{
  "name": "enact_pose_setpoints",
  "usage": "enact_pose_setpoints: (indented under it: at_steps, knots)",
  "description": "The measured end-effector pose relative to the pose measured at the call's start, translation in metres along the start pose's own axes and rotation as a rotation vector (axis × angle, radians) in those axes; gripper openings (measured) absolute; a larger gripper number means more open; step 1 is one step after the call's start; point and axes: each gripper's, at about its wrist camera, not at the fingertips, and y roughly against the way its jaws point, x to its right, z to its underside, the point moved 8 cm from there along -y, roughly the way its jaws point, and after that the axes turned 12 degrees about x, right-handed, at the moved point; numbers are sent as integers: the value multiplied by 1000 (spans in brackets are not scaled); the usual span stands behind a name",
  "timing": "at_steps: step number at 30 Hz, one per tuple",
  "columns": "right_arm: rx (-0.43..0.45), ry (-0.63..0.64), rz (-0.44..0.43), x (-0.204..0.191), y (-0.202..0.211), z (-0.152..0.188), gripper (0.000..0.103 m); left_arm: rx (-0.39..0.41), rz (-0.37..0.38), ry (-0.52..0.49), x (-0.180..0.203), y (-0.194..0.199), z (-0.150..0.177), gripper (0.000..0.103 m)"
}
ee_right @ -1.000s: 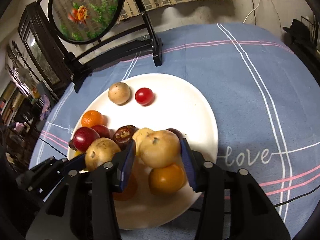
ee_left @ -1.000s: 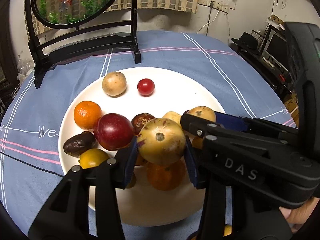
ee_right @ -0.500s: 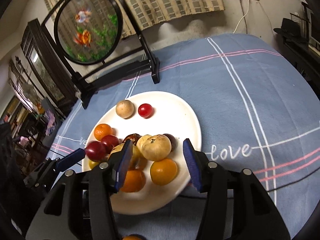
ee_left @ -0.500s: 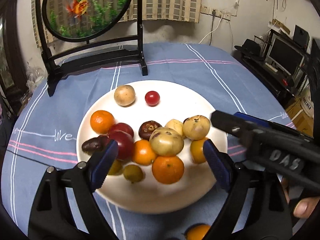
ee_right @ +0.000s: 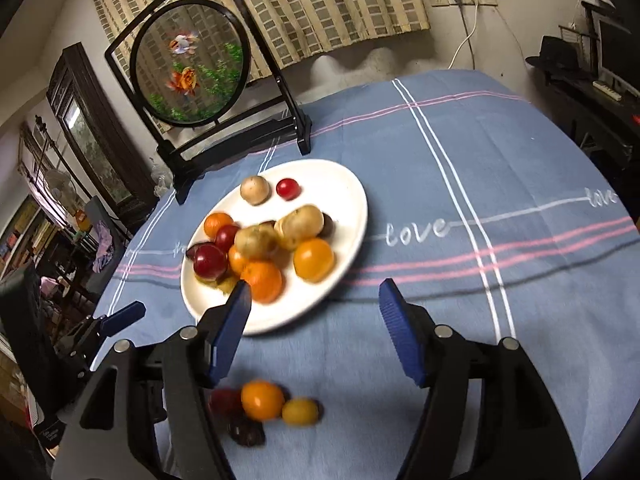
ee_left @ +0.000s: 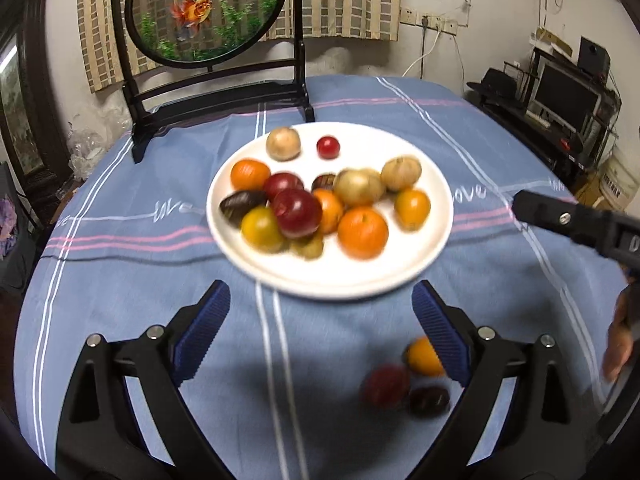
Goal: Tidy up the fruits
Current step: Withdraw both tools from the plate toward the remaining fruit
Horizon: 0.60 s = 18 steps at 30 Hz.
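Note:
A white plate (ee_left: pixel 436 216) (ee_right: pixel 352 188) on the blue tablecloth carries several fruits: oranges, red plums, tan round fruits, a small red one (ee_left: pixel 328 147) and a dark date (ee_left: pixel 240 204). Near the table's front edge lie loose fruits: an orange (ee_right: pixel 262 400), a yellow one (ee_right: pixel 300 412), a red one (ee_left: pixel 386 386) and a dark one (ee_left: pixel 430 400). My left gripper (ee_left: pixel 320 332) hangs over bare cloth in front of the plate, jaws opening wide, nothing between them. My right gripper (ee_right: pixel 316 332) hovers at the plate's near rim, jaws opening, also empty.
A round fish-painting screen on a black stand (ee_left: pixel 208 12) (ee_right: pixel 188 64) rises at the table's back edge behind the plate. A person's hand (ee_left: pixel 618 344) shows at the right. Shelves and a monitor (ee_left: pixel 568 92) stand beyond the table's right side.
Both grippers let go of the tan fruits they held over the plate, opened, and pulled back toward the table's front edge. The loose fruits near that edge have come into view.

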Motion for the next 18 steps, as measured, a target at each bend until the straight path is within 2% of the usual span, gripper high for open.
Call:
enact_pose_setpoints:
  at_steps: [11, 18]
  knots:
    - [-88, 95, 2, -11, 26, 75, 67, -53, -5, -12, -6, 25, 61, 95]
    - [-139, 126, 3, -16, 21, 100, 67, -73, 1, -13, -24, 36, 89, 95]
